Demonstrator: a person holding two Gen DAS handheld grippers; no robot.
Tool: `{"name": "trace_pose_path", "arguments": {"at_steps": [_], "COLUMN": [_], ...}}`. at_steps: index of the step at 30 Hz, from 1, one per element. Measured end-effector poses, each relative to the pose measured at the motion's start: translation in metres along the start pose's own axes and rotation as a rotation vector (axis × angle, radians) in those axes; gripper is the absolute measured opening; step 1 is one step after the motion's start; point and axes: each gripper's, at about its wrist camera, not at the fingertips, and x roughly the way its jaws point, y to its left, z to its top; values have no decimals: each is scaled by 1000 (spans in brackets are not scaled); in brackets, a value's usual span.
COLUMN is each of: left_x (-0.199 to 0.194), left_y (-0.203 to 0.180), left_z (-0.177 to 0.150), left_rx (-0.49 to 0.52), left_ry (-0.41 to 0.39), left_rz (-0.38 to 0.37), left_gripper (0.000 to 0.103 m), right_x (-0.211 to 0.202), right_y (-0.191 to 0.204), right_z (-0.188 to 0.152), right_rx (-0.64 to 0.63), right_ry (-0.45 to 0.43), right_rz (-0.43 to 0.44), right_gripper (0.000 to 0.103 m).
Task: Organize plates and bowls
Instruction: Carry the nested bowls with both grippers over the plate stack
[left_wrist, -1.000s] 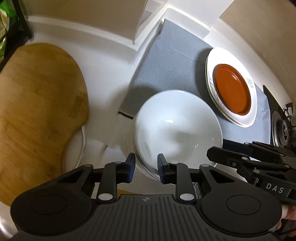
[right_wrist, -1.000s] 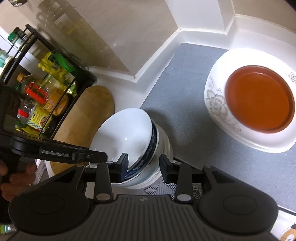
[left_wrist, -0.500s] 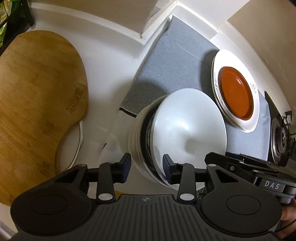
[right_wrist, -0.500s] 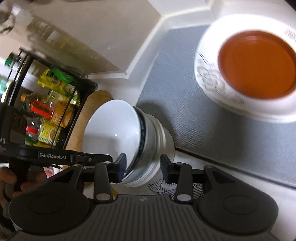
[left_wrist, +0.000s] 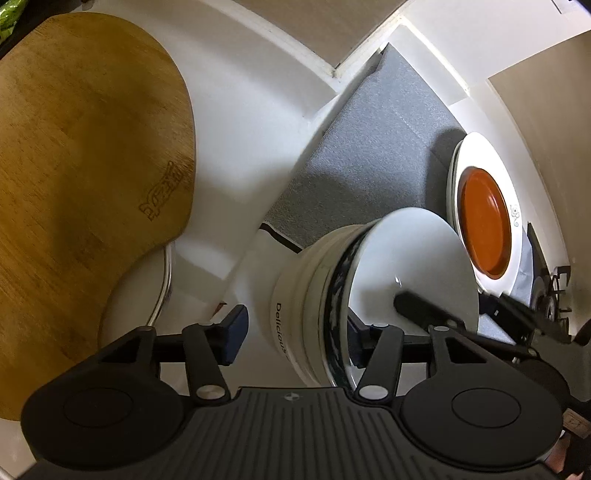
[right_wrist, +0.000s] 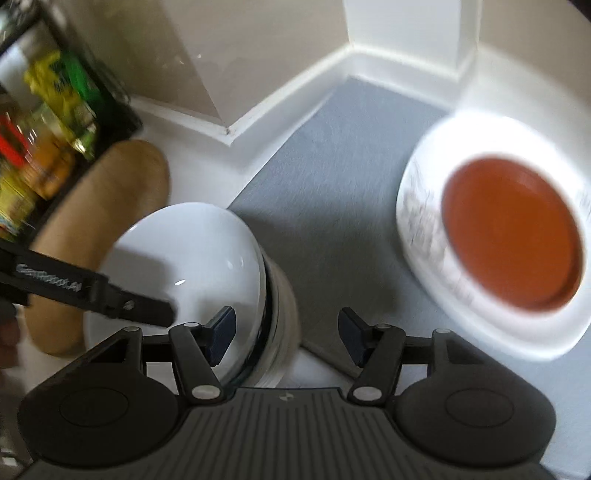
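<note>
White bowls sit nested in a stack (left_wrist: 317, 295), standing on the counter at the near corner of the grey mat (left_wrist: 369, 155). The bottom one carries the word "Delicious" on its side, and a dark-patterned rim shows under the top bowl (right_wrist: 192, 258). A second ago the left gripper (left_wrist: 293, 334) had its jaws close together at the near rim; they have just been opening and now stand apart, straddling the stack's near side, with the pads clear of the china. The right gripper (right_wrist: 284, 334) has also just been opening: its jaws are wide apart, one pad over the top bowl's edge, the other above the mat, neither pressing. Its view is now blurred and has swung, so the stack lies lower and to the left of where it was. Well apart on the mat sits the white flowered plate (right_wrist: 491, 325) holding an orange dish (right_wrist: 513, 236), unchanged. Left of the stack, the wooden cutting board (left_wrist: 85, 166) lies as before, and the black rack of packets (right_wrist: 48, 140) stands behind it.
</note>
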Motion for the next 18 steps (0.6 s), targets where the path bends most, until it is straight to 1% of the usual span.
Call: {"name": "trace_pose_path", "arguments": {"at_steps": [2, 4, 5, 6, 8, 9, 10, 12, 15, 17, 18], "left_x": [0, 0, 0, 1, 4, 5, 6, 7, 5, 4, 4], "left_y": [1, 2, 3, 4, 8, 10, 12, 15, 21, 22, 23], "left_z": [-1, -2, -2, -3, -2, -1, -1, 0, 0, 1, 1], "left_rx": [7, 12, 12, 8, -5, -9, -12, -16, -20, -20, -19], "left_ry": [-5, -10, -11, -9, -1, 4, 5, 4, 6, 8, 7], "left_rz": [-4, -9, -15, -27, -52, -62, -71, -81, -95, -98, -99], "left_gripper": [57, 57, 57, 58, 61, 63, 63, 65, 65, 65, 65], "right_x": [1, 1, 3, 3, 5, 6, 8, 11, 12, 10, 7], "right_y": [5, 11, 15, 16, 18, 18, 16, 10, 2, -3, -7], "right_z": [2, 3, 4, 6, 8, 9, 9, 9, 12, 15, 16], "right_rx": [-40, -88, -119, -142, -137, -122, -105, -66, 6, 20, 34], "right_ry": [4, 37, 74, 110, 179, 197, 201, 198, 182, 150, 130], "right_rz": [-32, -35, -18, 3, 65, 88, 107, 104, 66, 19, 16], "right_gripper": [72, 73, 80, 83, 83, 83, 83, 84, 84, 84, 84]}}
